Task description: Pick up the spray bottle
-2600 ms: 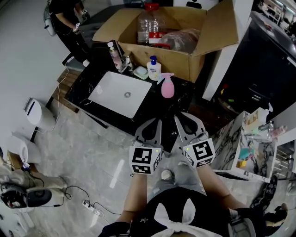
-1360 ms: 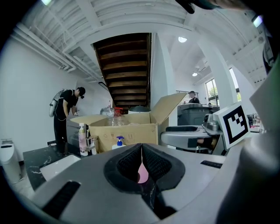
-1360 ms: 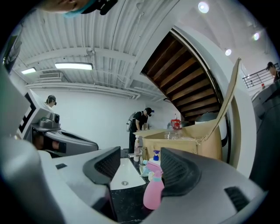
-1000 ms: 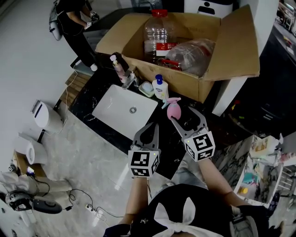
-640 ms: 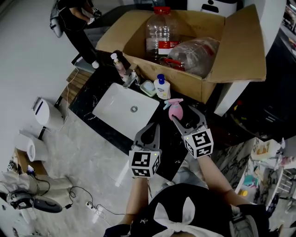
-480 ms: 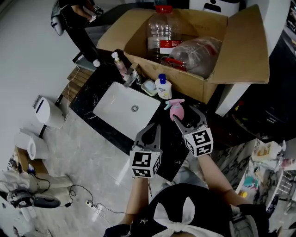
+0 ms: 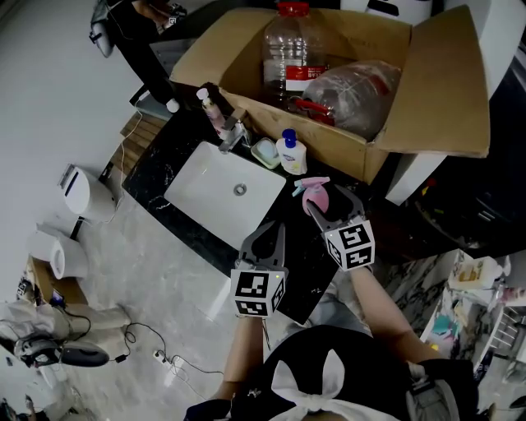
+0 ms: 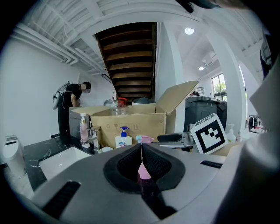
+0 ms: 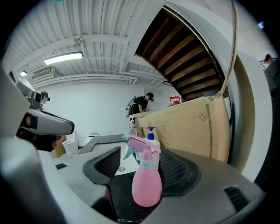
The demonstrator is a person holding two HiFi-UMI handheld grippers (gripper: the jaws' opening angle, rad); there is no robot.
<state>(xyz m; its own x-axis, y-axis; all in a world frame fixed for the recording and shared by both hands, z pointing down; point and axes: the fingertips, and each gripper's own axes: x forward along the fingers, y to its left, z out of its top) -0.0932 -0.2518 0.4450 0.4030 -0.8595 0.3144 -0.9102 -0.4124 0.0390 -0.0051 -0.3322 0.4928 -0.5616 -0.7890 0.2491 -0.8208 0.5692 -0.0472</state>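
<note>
The pink spray bottle [image 7: 316, 196] stands upright on the black countertop [image 7: 164, 160], to the right of the sink. My right gripper [image 7: 330, 201] is open, with one jaw on each side of the bottle. In the right gripper view the spray bottle [image 9: 146, 186] stands between the jaws with a gap on both sides, my right gripper [image 9: 144, 154] not closed on it. My left gripper [image 7: 265, 233] hovers shut and empty over the counter's front edge. The left gripper [image 8: 141, 151] view shows its jaws pressed together, with the spray bottle [image 8: 144, 139] beyond them.
A white sink [image 7: 218, 193] is set in the counter, with a faucet and a pink pump bottle [image 7: 212, 111] behind it. A white soap pump bottle [image 7: 289, 152] stands before an open cardboard box [image 7: 362, 148] that holds a large clear bottle [image 7: 288, 49]. A person [image 7: 140, 25] stands at the far left.
My right gripper has moved forward to the spray bottle, so its open jaws now flank it. The left gripper has stayed shut and low by the counter edge.
</note>
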